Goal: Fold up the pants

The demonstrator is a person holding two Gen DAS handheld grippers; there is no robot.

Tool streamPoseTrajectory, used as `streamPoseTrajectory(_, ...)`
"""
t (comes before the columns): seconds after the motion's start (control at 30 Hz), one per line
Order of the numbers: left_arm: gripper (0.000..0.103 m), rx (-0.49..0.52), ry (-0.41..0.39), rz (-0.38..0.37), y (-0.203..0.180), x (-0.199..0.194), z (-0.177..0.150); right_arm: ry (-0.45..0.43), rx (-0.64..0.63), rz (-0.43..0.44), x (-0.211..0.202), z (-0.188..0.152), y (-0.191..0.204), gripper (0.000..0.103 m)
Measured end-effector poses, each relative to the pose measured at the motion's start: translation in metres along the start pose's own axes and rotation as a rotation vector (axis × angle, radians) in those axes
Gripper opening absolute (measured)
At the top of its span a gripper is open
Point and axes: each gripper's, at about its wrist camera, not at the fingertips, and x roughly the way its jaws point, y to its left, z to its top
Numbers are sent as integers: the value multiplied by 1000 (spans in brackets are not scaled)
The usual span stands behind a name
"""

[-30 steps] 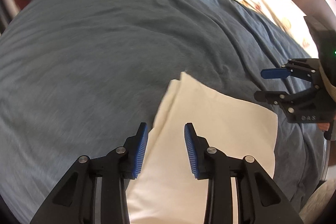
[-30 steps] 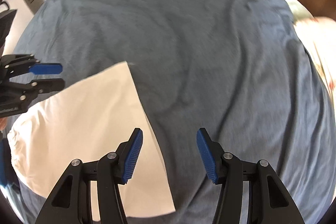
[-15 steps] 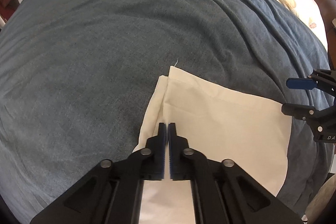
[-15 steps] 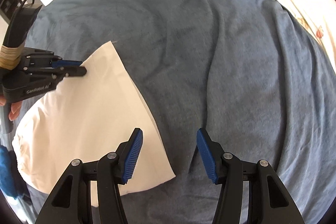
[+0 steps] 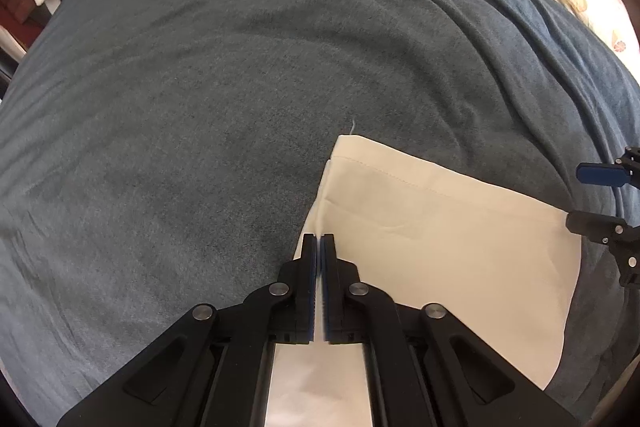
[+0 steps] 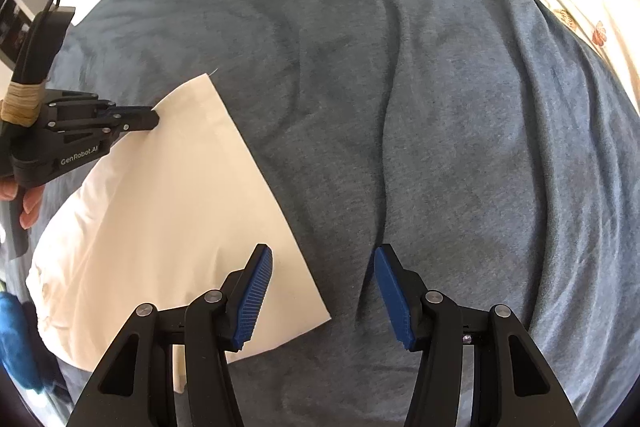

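A dark blue blanket (image 5: 240, 87) covers the bed, the folded cream pants (image 5: 460, 247) lie flat on it, the left gripper (image 5: 319, 247) pinches their left edge fold, having just closed, and the right gripper (image 6: 322, 291) gapes empty over their right corner.

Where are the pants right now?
The cream pants lie folded on the blue-grey blanket, low and right in the left wrist view, with the left gripper shut at their left edge.
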Motion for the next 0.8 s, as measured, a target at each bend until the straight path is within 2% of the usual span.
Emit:
streamPoseTrajectory(0.07, 15, -14, -26, 30, 2, -9, 2, -1, 8, -6, 0, 0, -1, 54)
streamPoseTrajectory(0.13, 36, -24, -69, 59, 6, -25, 2, -5, 21, -17, -3, -1, -3, 54)
streamPoseTrajectory(0.17, 40, -25, -96, 73, 7, -35, 1, -12, 35, -23, -5, -2, -5, 54)
streamPoseTrajectory(0.23, 40, -6, -118, 101, 8, -52, -9, -24, 56, -24, -11, -3, -7, 54)
streamPoseTrajectory(0.33, 40, 45, -94, 135, 6, -66, -33, -44, 85, -33, -20, -8, -6, 54)
streamPoseTrajectory(0.53, 40, 123, 32, 151, -3, -68, -101, -60, 126, -37, -38, -38, 12, 54)
streamPoseTrajectory(0.67, 41, 151, 83, 149, 6, -60, -130, 1, 77, 11, -39, -66, 49, 54)
streamPoseTrajectory(0.8, 43, 106, 85, 137, 22, -51, -136, 83, 58, 62, -29, -86, 78, 54)
